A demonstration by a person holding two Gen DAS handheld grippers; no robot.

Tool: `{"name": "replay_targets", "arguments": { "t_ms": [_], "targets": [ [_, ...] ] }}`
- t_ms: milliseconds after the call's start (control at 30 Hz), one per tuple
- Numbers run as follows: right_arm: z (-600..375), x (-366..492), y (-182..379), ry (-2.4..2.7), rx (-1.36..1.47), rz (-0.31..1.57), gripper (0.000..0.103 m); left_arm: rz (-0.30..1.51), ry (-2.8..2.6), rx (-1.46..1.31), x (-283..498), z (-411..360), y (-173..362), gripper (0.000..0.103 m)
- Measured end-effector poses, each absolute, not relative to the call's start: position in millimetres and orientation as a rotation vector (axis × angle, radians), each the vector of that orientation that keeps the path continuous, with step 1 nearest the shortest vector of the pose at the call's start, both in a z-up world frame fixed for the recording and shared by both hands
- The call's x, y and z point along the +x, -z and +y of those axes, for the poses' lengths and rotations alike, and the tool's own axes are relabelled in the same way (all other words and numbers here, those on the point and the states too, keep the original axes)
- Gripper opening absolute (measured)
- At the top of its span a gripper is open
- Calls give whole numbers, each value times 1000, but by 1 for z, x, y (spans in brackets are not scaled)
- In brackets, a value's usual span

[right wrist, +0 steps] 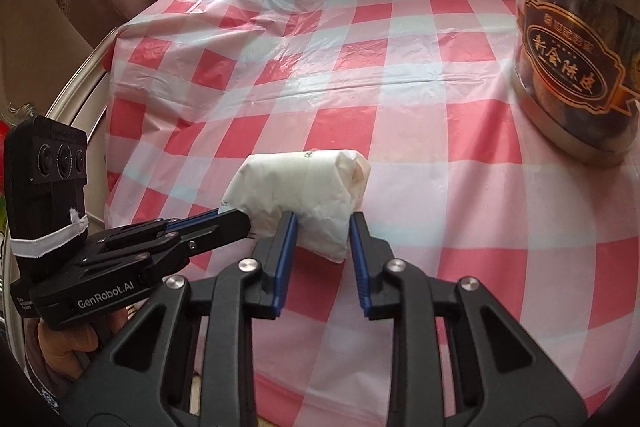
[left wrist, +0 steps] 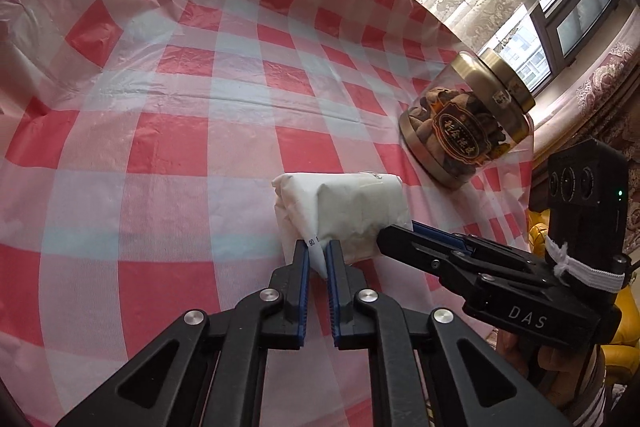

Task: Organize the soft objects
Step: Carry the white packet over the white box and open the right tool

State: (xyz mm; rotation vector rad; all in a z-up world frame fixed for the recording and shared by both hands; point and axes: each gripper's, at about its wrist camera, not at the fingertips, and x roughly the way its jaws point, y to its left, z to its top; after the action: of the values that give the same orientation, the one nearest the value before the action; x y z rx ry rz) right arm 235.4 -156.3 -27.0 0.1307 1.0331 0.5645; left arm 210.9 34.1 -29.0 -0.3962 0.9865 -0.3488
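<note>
A white soft paper-wrapped pack [left wrist: 348,211] lies on the red-and-white checked tablecloth [left wrist: 180,99]; it also shows in the right wrist view [right wrist: 304,195]. My left gripper [left wrist: 318,253] is shut on the pack's near corner flap. In the right wrist view the left gripper [right wrist: 236,223] comes in from the left and meets the pack's left end. My right gripper [right wrist: 323,229] is open, its jaws on either side of the pack's near end. In the left wrist view the right gripper [left wrist: 394,231] touches the pack's right end.
A clear jar with a gold lid [left wrist: 468,123] and a dark label stands to the right of the pack, close in the right wrist view [right wrist: 576,39]. The table edge [right wrist: 112,75] drops off at the left. Curtains and a window [left wrist: 560,7] are behind.
</note>
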Motion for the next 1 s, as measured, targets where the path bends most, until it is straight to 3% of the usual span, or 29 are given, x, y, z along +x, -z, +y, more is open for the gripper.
{"name": "replay_targets", "arguments": {
  "t_ms": [1000],
  "targets": [
    [-280, 104, -33, -421, 115, 917, 24, 927, 565, -380, 116, -75, -21, 7]
  ]
}}
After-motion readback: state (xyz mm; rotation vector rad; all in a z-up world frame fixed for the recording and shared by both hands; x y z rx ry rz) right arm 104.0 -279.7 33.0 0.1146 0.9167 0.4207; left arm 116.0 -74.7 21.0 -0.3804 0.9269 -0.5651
